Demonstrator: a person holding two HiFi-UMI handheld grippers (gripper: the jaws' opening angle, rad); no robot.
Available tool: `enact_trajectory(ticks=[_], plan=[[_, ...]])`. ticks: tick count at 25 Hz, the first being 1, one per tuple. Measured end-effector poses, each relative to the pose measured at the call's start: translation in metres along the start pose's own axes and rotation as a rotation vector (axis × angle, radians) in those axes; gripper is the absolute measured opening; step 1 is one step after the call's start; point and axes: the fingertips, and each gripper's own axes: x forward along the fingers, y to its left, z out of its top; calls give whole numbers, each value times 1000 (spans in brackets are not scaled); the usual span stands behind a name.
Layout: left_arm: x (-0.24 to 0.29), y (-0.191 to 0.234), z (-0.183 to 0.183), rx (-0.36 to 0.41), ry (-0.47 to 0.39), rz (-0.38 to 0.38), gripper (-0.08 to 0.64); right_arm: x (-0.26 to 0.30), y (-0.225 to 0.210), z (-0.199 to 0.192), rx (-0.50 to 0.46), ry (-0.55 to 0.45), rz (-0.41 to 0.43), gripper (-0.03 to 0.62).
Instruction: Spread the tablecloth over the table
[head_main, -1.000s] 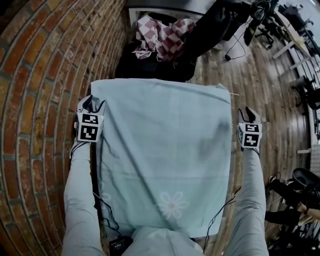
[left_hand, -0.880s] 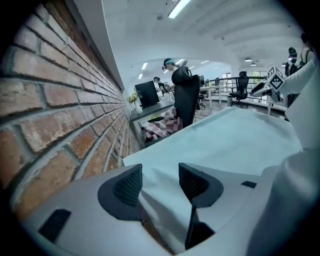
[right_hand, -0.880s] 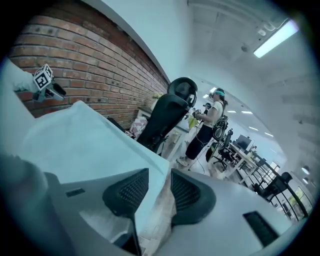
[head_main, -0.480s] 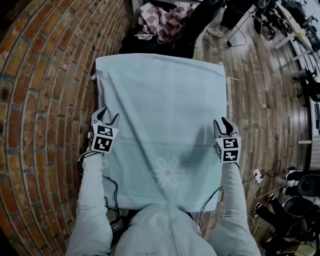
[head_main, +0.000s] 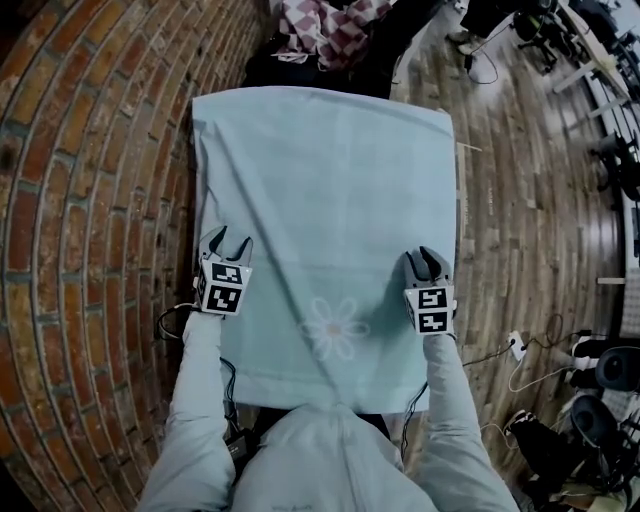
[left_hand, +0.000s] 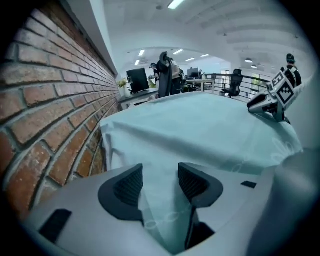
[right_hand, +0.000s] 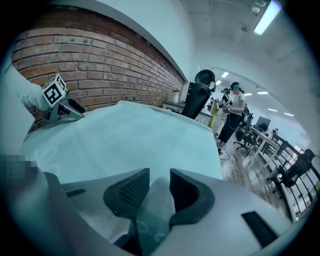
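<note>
- The pale blue-green tablecloth (head_main: 330, 190) lies spread flat over the table (head_main: 460, 195). It covers nearly the whole top, and only a thin strip of table edge shows along the right side.
- The near hem hangs over the end closest to the wearer. The flower print (head_main: 335, 328) sits near that end, between the two tools.
- A few long creases run diagonally from the far left corner towards the flower.
- The left hand-held gripper (head_main: 228, 238) is at the cloth's left edge, towards the near end, pointing forward and down. Its jaws are apart, so it is released. The cloth edge runs up between the pads (left_hand: 131, 186) with slack showing, not pinched.
- The right hand-held gripper (head_main: 424, 258) is at the cloth's right edge, roughly level with the left one. Its jaws have just been closing a touch but stand apart. A fold of cloth rises in the gap, and I see no clamp on it, so I read it as released.
- Grey sleeves (head_main: 195, 400) lead back from both tools to the near end of the table.
- The brick wall (head_main: 90, 200) runs just beside the table's left side, and the wooden floor (head_main: 530, 200) is on the right.
- A red-and-white checked cloth (head_main: 325, 20) is heaped on something dark past the far end.
- In the right gripper view a black office chair (right_hand: 200, 95) stands beyond the far end, with a standing person (right_hand: 234, 112) behind it.
</note>
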Motion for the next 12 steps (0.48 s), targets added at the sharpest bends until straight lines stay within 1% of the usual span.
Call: enact_trajectory(ticks=[2, 4, 8, 12], plan=[[-1, 0, -2, -51, -19, -8, 229, -1, 0, 1, -7, -13, 1, 118], [0, 3, -2, -86, -33, -18, 222, 0, -1, 3, -2, -17, 3, 119], [7, 14, 0, -101, -27, -10, 198, 10, -9, 10, 14, -18, -7, 120], [21, 26, 9, -101, -34, -7, 195, 24, -18, 22, 20, -19, -13, 121]])
